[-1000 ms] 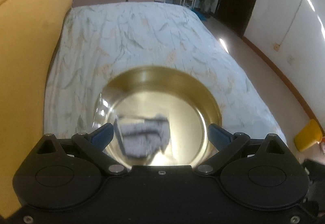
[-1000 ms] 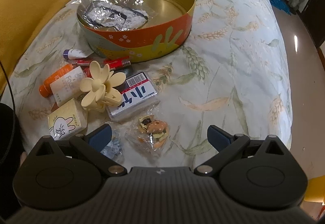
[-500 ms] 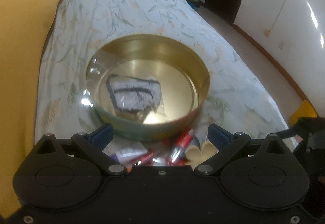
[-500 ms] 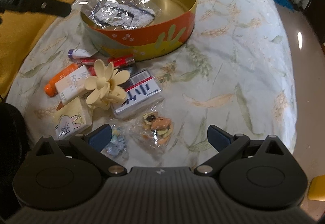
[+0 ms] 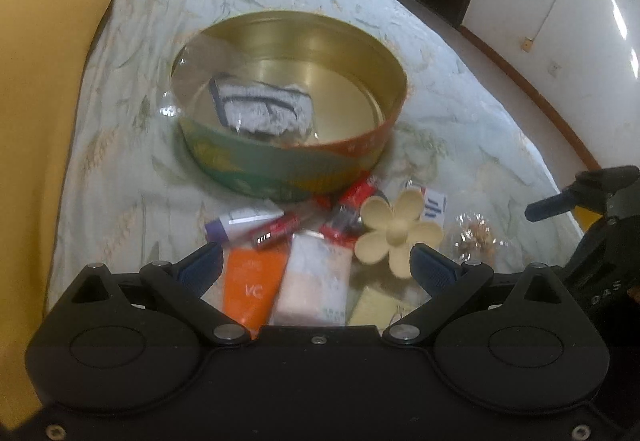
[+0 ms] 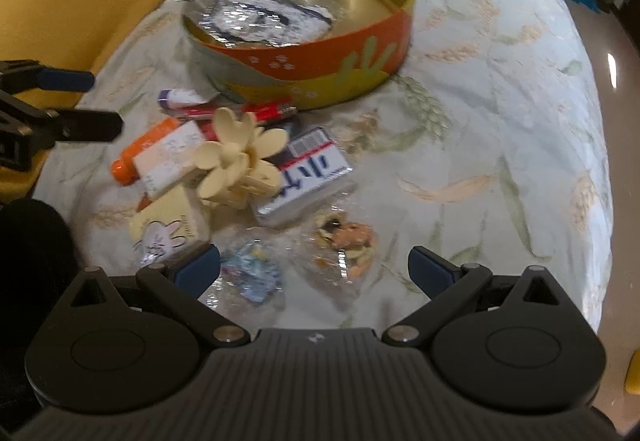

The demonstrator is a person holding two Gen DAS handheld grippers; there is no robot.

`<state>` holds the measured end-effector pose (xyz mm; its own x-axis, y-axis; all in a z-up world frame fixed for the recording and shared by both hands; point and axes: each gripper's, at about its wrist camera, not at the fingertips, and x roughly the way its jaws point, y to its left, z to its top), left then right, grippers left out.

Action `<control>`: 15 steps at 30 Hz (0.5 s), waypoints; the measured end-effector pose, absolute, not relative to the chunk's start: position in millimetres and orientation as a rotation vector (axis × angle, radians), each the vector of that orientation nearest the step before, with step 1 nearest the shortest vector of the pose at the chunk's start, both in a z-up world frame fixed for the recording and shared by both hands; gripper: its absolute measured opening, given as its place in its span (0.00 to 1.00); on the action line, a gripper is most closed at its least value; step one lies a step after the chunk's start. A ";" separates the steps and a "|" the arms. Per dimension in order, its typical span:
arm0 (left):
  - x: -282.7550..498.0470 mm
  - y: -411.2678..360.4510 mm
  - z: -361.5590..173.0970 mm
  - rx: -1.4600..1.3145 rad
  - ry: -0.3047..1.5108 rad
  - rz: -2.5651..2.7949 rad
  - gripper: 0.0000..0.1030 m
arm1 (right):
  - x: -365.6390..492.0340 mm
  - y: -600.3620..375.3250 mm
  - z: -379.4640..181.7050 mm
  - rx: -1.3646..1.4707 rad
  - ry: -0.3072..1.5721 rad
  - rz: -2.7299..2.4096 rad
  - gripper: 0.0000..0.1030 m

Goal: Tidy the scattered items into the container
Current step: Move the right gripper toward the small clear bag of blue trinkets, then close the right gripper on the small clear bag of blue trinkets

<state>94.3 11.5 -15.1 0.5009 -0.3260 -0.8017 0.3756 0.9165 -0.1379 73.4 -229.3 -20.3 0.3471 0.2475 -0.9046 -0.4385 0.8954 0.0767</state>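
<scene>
Bedspread's soft, so stuff sinks. Left gripper [image 5: 316, 267] and right gripper [image 6: 314, 267] both spread, empty. Flower clip [image 6: 240, 161] sits atop the pile beside the tin [image 6: 360, 53]: light, rigid, slick; I'd pinch its base.

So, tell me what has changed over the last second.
The left tongs have pulled back from over the tin and now hang open above the loose pile, near the orange tube. The right tongs have edged forward over the small bags, also open. Nothing was gripped or released. The bagged cloth remains in the tin, and the flower clip and the other items are unmoved.
</scene>
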 end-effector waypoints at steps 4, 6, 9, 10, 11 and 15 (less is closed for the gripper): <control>83.7 15.2 -20.3 0.063 0.961 -0.416 0.97 | 66.0 -219.8 -17.3 -0.185 1.119 0.532 1.00; 78.4 17.5 -22.8 0.065 0.964 -0.411 0.97 | 63.9 -214.7 -18.9 -0.205 1.115 0.543 1.00; 72.2 22.1 -26.0 0.066 0.971 -0.400 0.97 | 64.6 -209.3 -26.2 -0.234 1.130 0.544 0.88; 70.5 23.4 -26.9 0.064 0.974 -0.397 0.97 | 65.7 -207.8 -30.0 -0.235 1.145 0.545 0.85; 68.8 24.7 -27.8 0.061 0.976 -0.395 0.97 | 66.5 -206.6 -33.0 -0.236 1.155 0.549 0.80; 63.9 26.3 -29.3 0.054 0.977 -0.400 0.97 | 63.7 -199.6 -37.0 -0.278 1.136 0.554 0.75</control>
<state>63.9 26.3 -29.3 0.4931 -0.3055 -0.8146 0.3533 0.9260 -0.1334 63.7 -199.6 -37.0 0.3072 0.2748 -0.9111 -0.5485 0.8335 0.0665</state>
